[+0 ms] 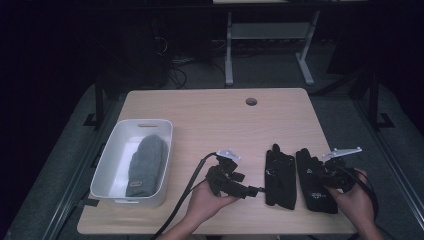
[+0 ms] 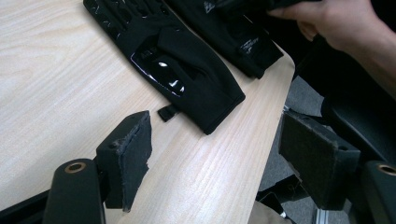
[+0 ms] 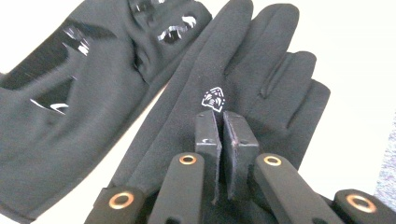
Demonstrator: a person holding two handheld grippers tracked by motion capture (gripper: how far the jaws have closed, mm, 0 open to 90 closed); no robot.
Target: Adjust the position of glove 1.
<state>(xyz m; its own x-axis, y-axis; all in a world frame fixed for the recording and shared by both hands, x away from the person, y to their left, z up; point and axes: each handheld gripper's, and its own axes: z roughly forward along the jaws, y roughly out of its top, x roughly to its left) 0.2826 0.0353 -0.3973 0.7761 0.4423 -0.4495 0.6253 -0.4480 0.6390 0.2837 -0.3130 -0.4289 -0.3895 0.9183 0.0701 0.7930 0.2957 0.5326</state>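
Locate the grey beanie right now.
In the high view the grey beanie lies inside the white bin at the table's left edge, left of the left gripper and well apart from the two black gloves.

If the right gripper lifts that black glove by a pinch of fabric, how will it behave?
The right-hand glove looks like thin, soft fabric lying flat, so it will probably droop from the right gripper rather than hold shape. It seems light. Its matte back likely grips the pads well, so it should not slip out.
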